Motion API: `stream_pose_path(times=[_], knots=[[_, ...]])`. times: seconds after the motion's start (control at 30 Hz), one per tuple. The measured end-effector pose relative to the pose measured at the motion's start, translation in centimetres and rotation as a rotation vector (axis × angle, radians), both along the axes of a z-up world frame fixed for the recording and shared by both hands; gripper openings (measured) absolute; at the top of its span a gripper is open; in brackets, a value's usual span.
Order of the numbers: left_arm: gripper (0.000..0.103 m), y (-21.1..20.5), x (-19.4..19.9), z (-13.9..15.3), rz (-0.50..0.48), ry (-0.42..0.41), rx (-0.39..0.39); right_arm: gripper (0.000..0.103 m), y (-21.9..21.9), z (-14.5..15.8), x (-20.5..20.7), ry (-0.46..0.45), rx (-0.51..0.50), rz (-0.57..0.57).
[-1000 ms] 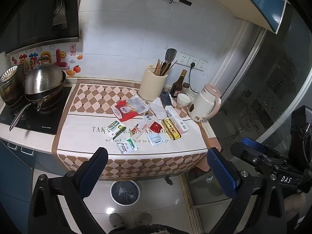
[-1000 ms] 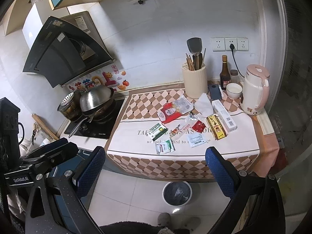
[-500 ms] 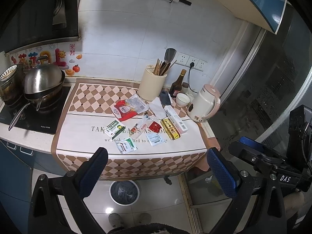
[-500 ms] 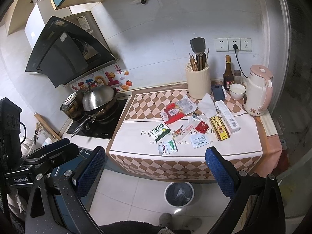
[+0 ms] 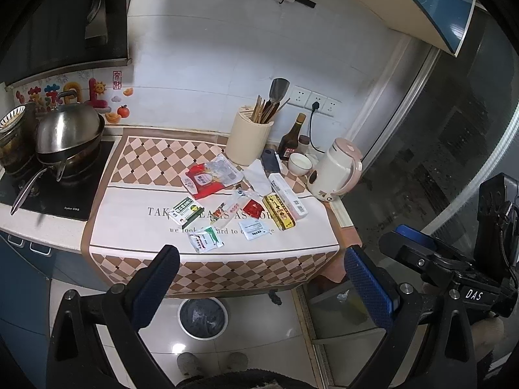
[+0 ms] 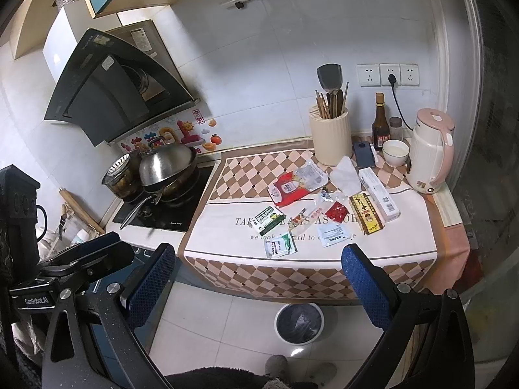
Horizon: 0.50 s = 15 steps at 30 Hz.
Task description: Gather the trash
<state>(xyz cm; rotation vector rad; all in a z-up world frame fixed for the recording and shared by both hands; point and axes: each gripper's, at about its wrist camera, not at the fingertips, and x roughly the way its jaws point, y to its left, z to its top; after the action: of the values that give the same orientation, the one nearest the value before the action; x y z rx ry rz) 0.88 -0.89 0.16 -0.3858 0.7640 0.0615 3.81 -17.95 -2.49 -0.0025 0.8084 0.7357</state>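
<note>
Several pieces of trash lie on the checked cloth of the counter: a red and clear bag, a green box, a green sachet, a white sachet, a red packet, a yellow box, a white box and a tissue. A white bin with a dark liner stands on the floor below. My left gripper and right gripper are open, empty, held back from the counter.
A wok with a steel lid sits on the hob at left. A utensil holder, dark bottle, phone, white cup and pink kettle stand at the back right.
Both cameras have shifted slightly, so the counter sits a little differently in view. Nothing on the counter has moved and both grippers stay open.
</note>
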Motion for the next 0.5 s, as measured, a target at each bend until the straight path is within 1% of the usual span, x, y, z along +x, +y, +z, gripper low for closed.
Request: stream_pose_path(times=[0.5], knots=[[0.103,-0.04,-0.05,0.07,0.000,0.000,-0.006,0.103,-0.26,-0.18,0.18,0.000,0.005,0.005]])
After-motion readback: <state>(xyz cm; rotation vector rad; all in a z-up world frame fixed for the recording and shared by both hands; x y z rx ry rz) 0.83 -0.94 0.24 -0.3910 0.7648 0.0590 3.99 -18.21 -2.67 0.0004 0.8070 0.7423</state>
